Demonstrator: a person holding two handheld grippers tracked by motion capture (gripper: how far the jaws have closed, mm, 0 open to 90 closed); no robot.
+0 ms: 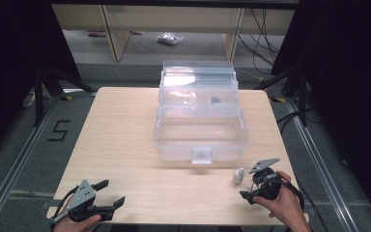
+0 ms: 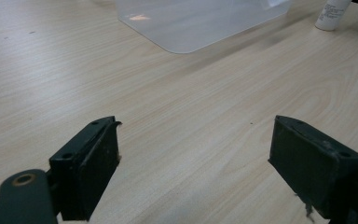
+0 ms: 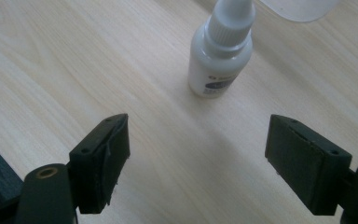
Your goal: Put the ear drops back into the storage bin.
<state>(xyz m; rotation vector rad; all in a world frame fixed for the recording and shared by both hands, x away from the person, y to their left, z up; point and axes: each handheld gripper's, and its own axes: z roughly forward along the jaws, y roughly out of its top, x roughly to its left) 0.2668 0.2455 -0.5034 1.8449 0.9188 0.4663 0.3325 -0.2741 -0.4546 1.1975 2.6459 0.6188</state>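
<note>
The right gripper (image 3: 198, 144) has its jaws wide apart, holding nothing. The small white bottle (image 3: 221, 51) stands upright just ahead of them, untouched, near the clear box (image 1: 200, 128).

My left gripper (image 1: 110, 193) sits low at my near left, fingers (image 2: 86, 175) spread wide. My right gripper (image 1: 248, 190) tilts down, fingers (image 3: 102, 163) apart, nothing between them.
</note>
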